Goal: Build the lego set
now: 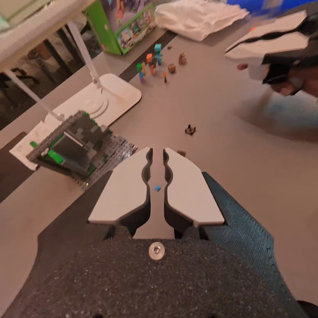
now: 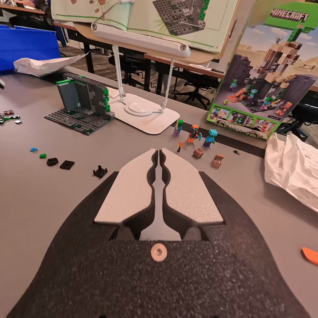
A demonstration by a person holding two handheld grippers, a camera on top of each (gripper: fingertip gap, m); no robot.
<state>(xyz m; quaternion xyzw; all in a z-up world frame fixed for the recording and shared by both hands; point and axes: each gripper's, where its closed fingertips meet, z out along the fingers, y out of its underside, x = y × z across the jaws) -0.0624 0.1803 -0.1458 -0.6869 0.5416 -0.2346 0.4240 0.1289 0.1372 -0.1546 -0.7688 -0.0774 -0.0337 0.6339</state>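
The grey and green lego build point(image 1: 77, 148) point(image 2: 82, 103) stands on the grey table to the left of my left gripper. My left gripper point(image 1: 158, 151) is open a little and empty above the table. A small blue piece point(image 1: 157, 188) point(image 2: 33, 149) lies on the table and shows through the gap between its fingers. My right gripper point(image 2: 158, 151) is shut and holds nothing that I can see. It hovers in front of three minifigures point(image 2: 192, 133) point(image 1: 149, 67) and shows blurred in the left wrist view point(image 1: 268, 39). A black clip piece point(image 2: 100, 171) point(image 1: 190, 130) lies between the grippers.
A white stand point(image 2: 146, 111) point(image 1: 111, 98) holds the instruction booklet point(image 2: 154, 15). The set's box point(image 2: 258, 86) stands at the back right, beside a white paper bag point(image 2: 292, 172). A green piece point(image 2: 42, 155), black plates point(image 2: 67, 164), a brown chest point(image 2: 217, 160) and an orange piece point(image 2: 311, 256) lie loose. The tips of one gripper are about 20 cm away from the tips of the other. From the right gripper's tips to the brown chest point(image 2: 217, 160) is close to 20 cm.
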